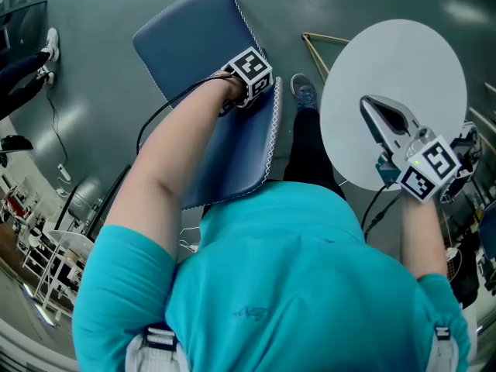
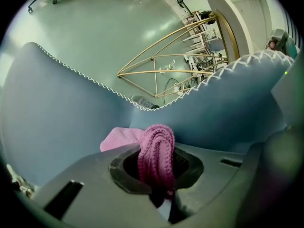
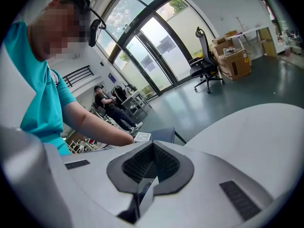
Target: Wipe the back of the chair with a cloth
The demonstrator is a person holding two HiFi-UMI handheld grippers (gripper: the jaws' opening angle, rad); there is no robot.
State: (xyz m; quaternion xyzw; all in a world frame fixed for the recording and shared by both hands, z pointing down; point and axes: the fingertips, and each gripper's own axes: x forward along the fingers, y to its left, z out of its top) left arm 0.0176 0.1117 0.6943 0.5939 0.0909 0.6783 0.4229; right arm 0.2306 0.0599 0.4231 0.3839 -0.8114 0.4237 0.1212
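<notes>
Where the left fingers (image 2: 85, 184) meet, the cloth (image 2: 156, 152) sits pinched.

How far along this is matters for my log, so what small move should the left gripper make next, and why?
Probably drag the left gripper sideways along the chair back, pressing lightly. Its jaws are shut on the pink cloth, whose loose end lies against the blue padding; the right gripper is shut, empty, over the white table.
</notes>
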